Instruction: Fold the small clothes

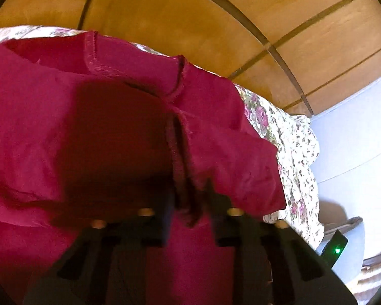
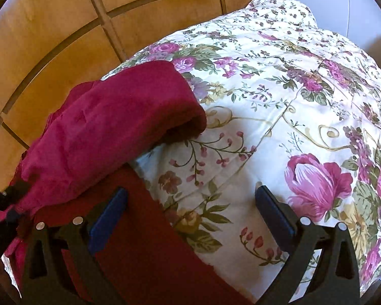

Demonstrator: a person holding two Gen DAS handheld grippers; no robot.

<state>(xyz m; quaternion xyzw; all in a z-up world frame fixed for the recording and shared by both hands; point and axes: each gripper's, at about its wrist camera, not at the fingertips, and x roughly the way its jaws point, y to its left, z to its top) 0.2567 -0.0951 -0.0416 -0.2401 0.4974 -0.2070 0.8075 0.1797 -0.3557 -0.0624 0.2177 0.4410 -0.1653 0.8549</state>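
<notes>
Between left tongs (image 1: 188, 203) pinched: red garment (image 1: 114, 127); right tongs (image 2: 190, 203) apart beside it.

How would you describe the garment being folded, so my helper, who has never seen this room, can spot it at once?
Find the bed under the floral quilt, beside the wooden panelled wall. On the quilt's wall-side edge lies the crimson garment, partly folded over itself, with the left gripper clamping a stitched seam. It is the only plain, unpatterned cloth on the flowered bedding.

one red garment (image 2: 109, 132), one floral bedspread (image 2: 279, 117), two claws
</notes>
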